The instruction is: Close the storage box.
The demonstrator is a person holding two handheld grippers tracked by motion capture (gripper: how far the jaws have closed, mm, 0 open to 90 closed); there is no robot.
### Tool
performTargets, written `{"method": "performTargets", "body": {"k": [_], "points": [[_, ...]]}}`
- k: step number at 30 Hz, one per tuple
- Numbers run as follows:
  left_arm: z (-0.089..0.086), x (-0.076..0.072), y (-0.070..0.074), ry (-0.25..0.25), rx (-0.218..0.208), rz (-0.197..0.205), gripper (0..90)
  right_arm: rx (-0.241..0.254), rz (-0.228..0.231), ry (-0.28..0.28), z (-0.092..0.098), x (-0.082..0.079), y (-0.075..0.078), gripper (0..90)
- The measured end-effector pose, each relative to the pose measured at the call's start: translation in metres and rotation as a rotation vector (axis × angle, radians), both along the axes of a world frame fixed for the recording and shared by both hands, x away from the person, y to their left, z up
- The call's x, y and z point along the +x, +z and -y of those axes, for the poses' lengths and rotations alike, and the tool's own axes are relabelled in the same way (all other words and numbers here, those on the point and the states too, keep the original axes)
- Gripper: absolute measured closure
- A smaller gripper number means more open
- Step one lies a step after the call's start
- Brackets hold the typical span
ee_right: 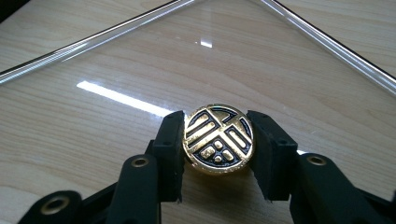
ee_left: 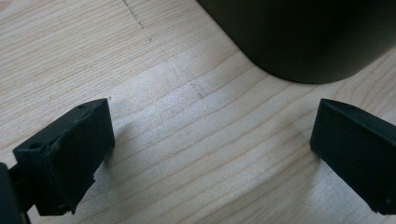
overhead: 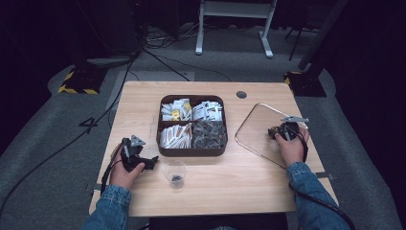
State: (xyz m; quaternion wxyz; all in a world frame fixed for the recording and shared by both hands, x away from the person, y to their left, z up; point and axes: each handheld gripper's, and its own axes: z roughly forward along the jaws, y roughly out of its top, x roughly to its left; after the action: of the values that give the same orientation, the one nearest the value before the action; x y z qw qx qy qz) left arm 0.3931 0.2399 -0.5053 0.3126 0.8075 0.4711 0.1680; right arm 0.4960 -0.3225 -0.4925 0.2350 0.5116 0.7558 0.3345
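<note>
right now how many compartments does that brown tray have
4 in the brown tray: far-left pale packets, far-right white packets, near-left pale sticks, near-right dark packets. None seems hidden.

Tongs (ee_right: 217, 154) clamped on both sides of a round gold-and-black knob (ee_right: 218, 138) atop a clear glass lid (ee_right: 140, 56) on a wooden table (ee_right: 37, 28)

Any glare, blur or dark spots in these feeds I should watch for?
Right gripper view: bright streaks of glare on the glass lid, gold knob sharp. Left gripper view: dark box blurred, soft shadows beside the jaws. High view: table lit, surroundings dark.
</note>
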Motion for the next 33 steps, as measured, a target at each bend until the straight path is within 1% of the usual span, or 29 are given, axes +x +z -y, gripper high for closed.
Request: {"method": "performTargets", "body": {"k": [2,3,4,10,12,14,15,17,18,22,25,26,29,30,31,33], "points": [[0.000,0.000,0.000,0.001,-0.001,-0.001,0.1,0.018,0.001,-0.004,0.002,0.000,0.002,58.9],[0.000,0.000,0.000,0.001,-0.001,-0.001,0.2,0.018,0.001,-0.004,0.002,0.000,0.002,58.9],[0.000,0.000,0.000,0.001,-0.001,0.000,0.1,0.030,-0.001,-0.003,0.003,-0.001,0.006,58.9],[0.000,0.000,0.000,0.000,0.000,0.000,0.2,0.038,0.016,0.018,0.004,-0.003,0.023,58.9],[0.001,0.000,0.000,0.008,-0.001,0.000,0.2,0.045,0.021,0.026,0.003,-0.003,0.029,58.9],[0.001,-0.001,0.000,0.016,-0.002,0.000,0.2,0.046,0.024,0.032,0.003,-0.004,0.032,58.9],[0.002,-0.001,0.000,0.019,-0.005,-0.001,0.2,0.050,0.029,0.041,0.001,-0.004,0.038,58.9],[0.002,-0.001,0.000,0.020,-0.005,-0.001,0.2,0.050,0.031,0.045,0.001,-0.004,0.040,58.9],[0.002,-0.001,0.000,0.020,-0.005,-0.002,0.1,0.056,0.036,0.055,-0.001,-0.004,0.045,59.0],[0.002,-0.001,0.000,0.020,-0.005,-0.002,0.1,0.065,0.044,0.070,-0.003,-0.005,0.054,58.9],[0.002,-0.001,0.000,0.020,-0.005,-0.002,0.1,0.065,0.053,0.077,-0.004,-0.005,0.058,58.9],[0.002,-0.001,0.000,0.020,-0.005,-0.002,0.1,0.066,0.057,0.086,-0.007,-0.006,0.063,58.9],[0.002,-0.001,0.000,0.020,-0.005,-0.001,0.1,0.065,0.064,0.102,-0.011,-0.006,0.069,58.9],[0.002,-0.001,0.000,0.020,-0.005,-0.001,0.1,0.065,0.064,0.102,-0.011,-0.006,0.069,58.9],[0.002,-0.001,0.000,0.020,-0.005,-0.002,0.1,0.065,0.068,0.115,-0.014,-0.007,0.075,58.9],[0.002,-0.001,0.000,0.020,-0.005,-0.001,0.1,0.064,0.072,0.127,-0.017,-0.007,0.080,58.9]]}}
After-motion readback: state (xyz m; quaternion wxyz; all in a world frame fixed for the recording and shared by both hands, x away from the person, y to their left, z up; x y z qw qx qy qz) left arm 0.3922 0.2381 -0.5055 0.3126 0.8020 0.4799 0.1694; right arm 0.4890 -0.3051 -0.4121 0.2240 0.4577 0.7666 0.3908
